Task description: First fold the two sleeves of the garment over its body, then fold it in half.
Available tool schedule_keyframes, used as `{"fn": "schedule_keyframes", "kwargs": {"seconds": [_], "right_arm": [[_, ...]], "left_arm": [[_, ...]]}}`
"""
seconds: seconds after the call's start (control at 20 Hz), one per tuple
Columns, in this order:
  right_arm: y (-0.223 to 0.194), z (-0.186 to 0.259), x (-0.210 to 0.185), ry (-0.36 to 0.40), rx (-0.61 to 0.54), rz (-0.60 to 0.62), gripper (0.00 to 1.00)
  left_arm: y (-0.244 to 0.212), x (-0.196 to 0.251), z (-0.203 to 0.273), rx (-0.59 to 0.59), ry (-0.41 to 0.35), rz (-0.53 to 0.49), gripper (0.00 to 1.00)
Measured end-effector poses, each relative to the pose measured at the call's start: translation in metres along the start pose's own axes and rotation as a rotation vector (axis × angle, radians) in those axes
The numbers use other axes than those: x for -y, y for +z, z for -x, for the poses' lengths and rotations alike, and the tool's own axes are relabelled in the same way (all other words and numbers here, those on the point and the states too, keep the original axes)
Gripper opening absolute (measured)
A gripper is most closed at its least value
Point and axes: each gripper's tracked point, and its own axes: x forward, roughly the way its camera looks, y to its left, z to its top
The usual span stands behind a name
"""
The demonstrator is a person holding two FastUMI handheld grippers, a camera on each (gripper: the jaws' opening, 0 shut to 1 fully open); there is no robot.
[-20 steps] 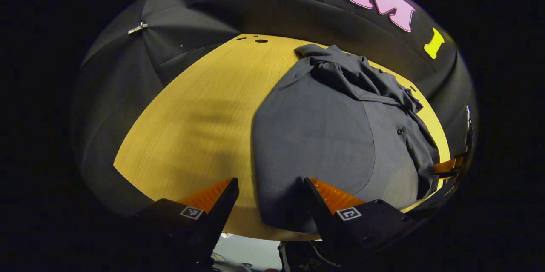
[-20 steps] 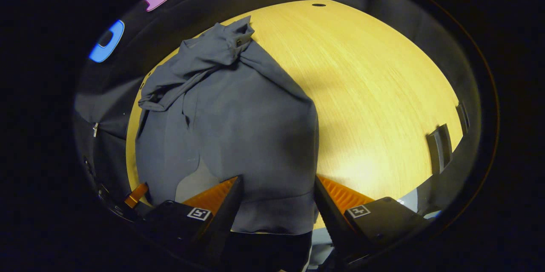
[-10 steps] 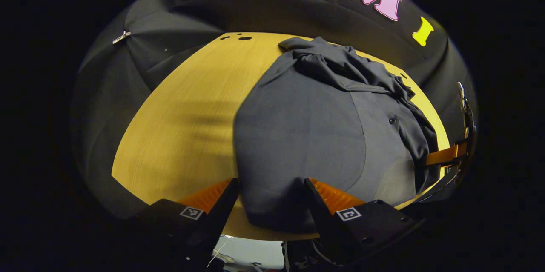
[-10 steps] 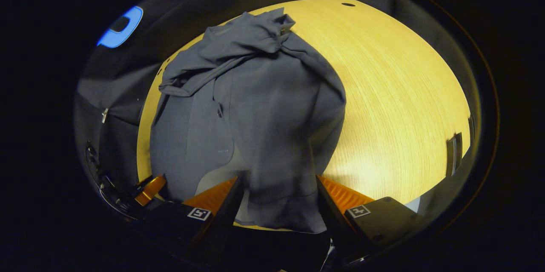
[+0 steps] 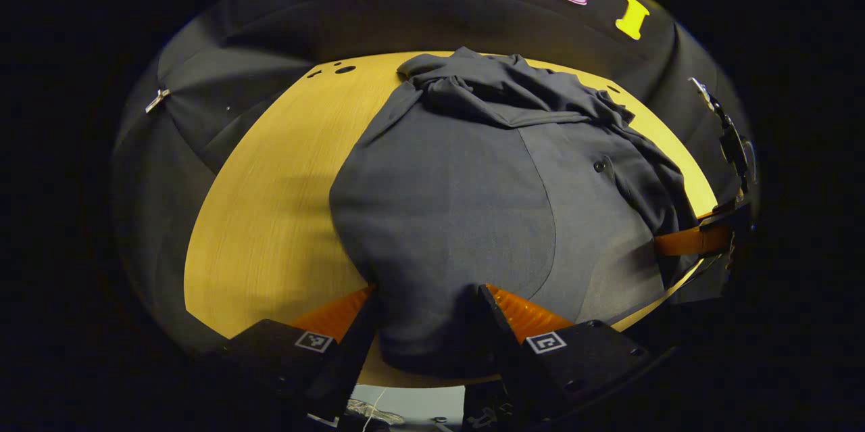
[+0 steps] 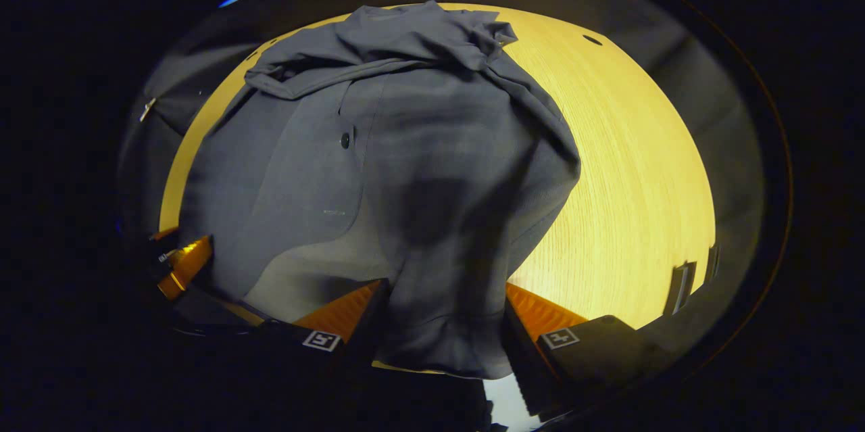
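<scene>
both grippers [image 5: 426, 297] [image 6: 442, 297] gape around the dark grey shirt's [image 5: 466, 202] 6 o'clock hem, gripping nothing; pinch together, then carry it evenly toward 12 o'clock.

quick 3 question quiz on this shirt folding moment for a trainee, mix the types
1. True or false: the garment lies on a wooden table.
2. Where are the bunched sleeves? A) at the garment's far end B) on the floor C) hanging off the near edge
3. Fill in: the cloth's near hem runs between the jaws of both the left gripper and the ____ gripper.

Key: 1 true; 2 A; 3 right
</scene>
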Motion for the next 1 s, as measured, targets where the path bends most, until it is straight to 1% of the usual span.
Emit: {"fn": "schedule_keyframes", "kwargs": {"seconds": [0.05, 0.1, 0.15, 0.2, 0.25, 0.3, 0.35, 0.4, 0.45, 0.5, 0.55, 0.6, 0.65, 0.8, 0.9, 0.95, 1.0], "right_arm": [[0.000, 0.000, -0.002, 0.001, 0.004, 0.005, 0.87], [0.004, -0.001, -0.003, 0.003, 0.011, 0.004, 0.68], [0.004, -0.001, -0.002, 0.001, 0.014, -0.002, 0.60], [0.006, 0.000, -0.002, 0.003, 0.016, -0.004, 0.48], [0.007, -0.003, -0.004, 0.007, 0.019, -0.006, 0.41], [0.006, -0.002, -0.005, 0.011, 0.016, -0.005, 0.27], [0.008, 0.000, -0.005, 0.025, 0.027, -0.006, 0.26], [0.009, -0.001, -0.007, 0.048, 0.027, -0.015, 0.16], [0.011, -0.002, -0.009, 0.074, 0.042, -0.034, 0.16], [0.010, -0.002, -0.010, 0.095, 0.042, -0.045, 0.12], [0.012, -0.001, -0.009, 0.114, 0.051, -0.052, 0.12], [0.014, -0.001, -0.008, 0.130, 0.061, -0.059, 0.08], [0.016, 0.002, -0.008, 0.142, 0.071, -0.051, 0.08], [0.024, 0.006, -0.004, 0.174, 0.074, -0.012, 0.08], [0.031, 0.010, -0.001, 0.200, 0.076, -0.005, 0.08], [0.037, 0.012, 0.000, 0.211, 0.080, -0.001, 0.08], [0.043, 0.014, 0.002, 0.215, 0.084, 0.001, 0.08]], "left_arm": [[0.002, 0.002, 0.000, 0.004, -0.004, -0.004, 0.84], [0.003, 0.004, -0.001, 0.004, -0.010, -0.004, 0.83], [0.002, 0.006, -0.002, -0.003, -0.018, 0.000, 0.77], [0.003, 0.007, -0.002, -0.005, -0.017, 0.003, 0.74], [0.004, 0.006, -0.004, -0.004, -0.011, 0.007, 0.68], [0.004, 0.006, -0.004, -0.007, -0.009, 0.017, 0.60], [0.006, 0.009, -0.005, -0.003, -0.011, 0.025, 0.51], [0.008, 0.010, -0.005, -0.003, -0.015, 0.029, 0.49], [0.009, 0.012, -0.008, 0.000, -0.019, 0.032, 0.41], [0.011, 0.013, -0.009, 0.006, -0.023, 0.037, 0.36], [0.014, 0.015, -0.010, 0.012, -0.024, 0.052, 0.26], [0.014, 0.015, -0.010, 0.015, -0.029, 0.067, 0.16], [0.015, 0.016, -0.010, 0.016, -0.039, 0.083, 0.11], [0.017, 0.020, -0.011, -0.004, -0.053, 0.130, 0.07], [0.020, 0.023, -0.007, -0.019, -0.052, 0.136, 0.06], [0.025, 0.025, -0.002, -0.022, -0.052, 0.137, 0.03], [0.033, 0.027, 0.004, -0.012, -0.057, 0.148, 0.06]]}}
